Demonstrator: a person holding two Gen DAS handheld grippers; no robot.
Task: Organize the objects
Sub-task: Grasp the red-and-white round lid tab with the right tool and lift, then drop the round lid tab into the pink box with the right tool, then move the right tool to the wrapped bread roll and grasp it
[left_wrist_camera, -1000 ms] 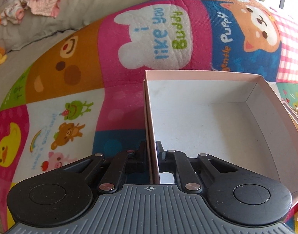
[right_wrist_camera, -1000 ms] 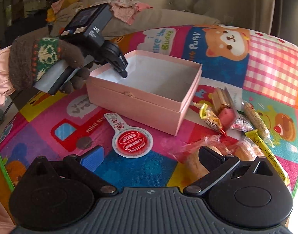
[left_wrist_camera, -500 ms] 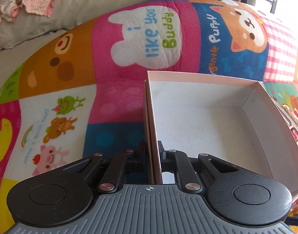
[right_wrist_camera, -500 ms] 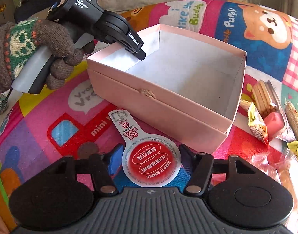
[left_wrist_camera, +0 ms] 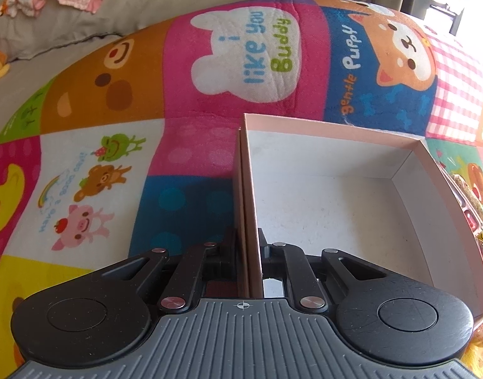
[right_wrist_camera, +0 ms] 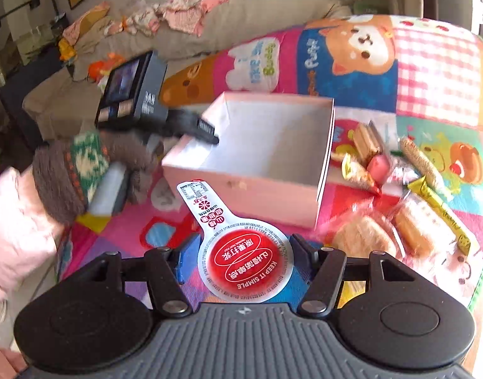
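Clearly, left view: the left gripper [left_wrist_camera: 248, 246] clamps the near wall of the empty pink cardboard box [left_wrist_camera: 336, 208]; tugging could crease it

Right view, blurred: the right gripper [right_wrist_camera: 244, 249] apparently pinches a round red-and-white sealed snack cup [right_wrist_camera: 241, 262] short of the box; it may slip

Mat [left_wrist_camera: 184, 72]: "i like you Buddy", "gentle Puppy". Red snack pack [right_wrist_camera: 244, 262]: "KEEP IT SIMPLE".

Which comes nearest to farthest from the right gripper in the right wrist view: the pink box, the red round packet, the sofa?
1. Red round packet: sits between the fingers of the right gripper, which grip it.
2. Pink box: just beyond, centre of the mat, its left wall clamped by the left gripper.
3. Sofa: farthest, behind the mat.
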